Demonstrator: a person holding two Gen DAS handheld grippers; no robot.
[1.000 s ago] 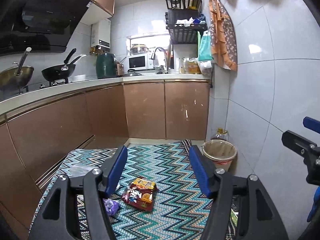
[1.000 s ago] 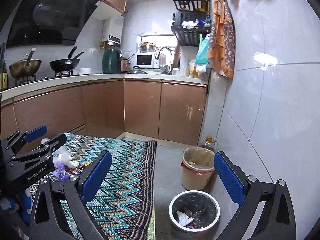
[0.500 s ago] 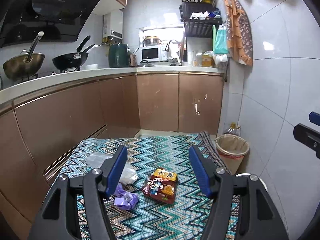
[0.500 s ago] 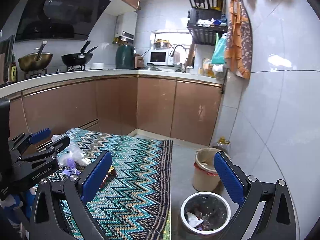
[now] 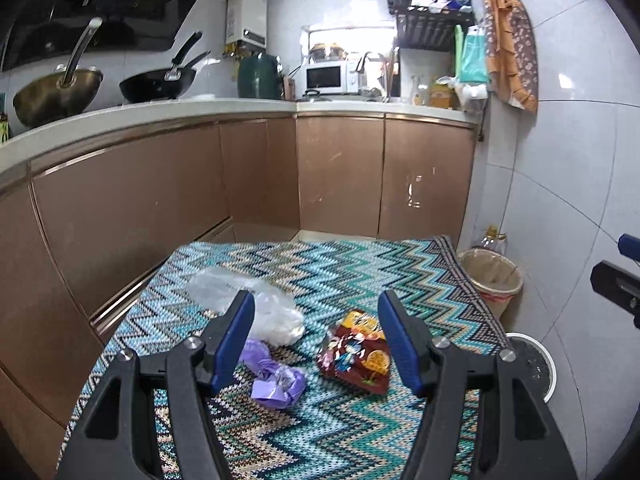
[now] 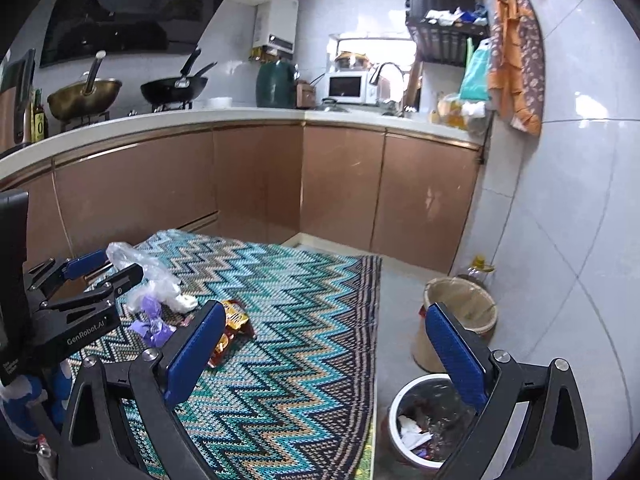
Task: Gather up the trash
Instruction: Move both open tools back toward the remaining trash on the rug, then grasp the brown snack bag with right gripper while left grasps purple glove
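Both claws gape empty; lower the left claw (image 5: 316, 336) squarely astride the snack wrapper (image 5: 354, 354) at twelve o'clock, then clench.

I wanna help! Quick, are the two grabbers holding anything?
Left gripper: open, holding nothing.
Right gripper: open, holding nothing.

- Rug (image 5: 320, 272) on floor, before the cabinets (image 5: 340, 172).
- On rug: plastic bag (image 5: 256, 300) farthest, wrapper wad (image 5: 276, 384) just before it, snack packet (image 5: 356, 356) right of both.
- Right of rug, by wall: lined bin (image 6: 460, 312) behind, trash can (image 6: 424, 420) in front.
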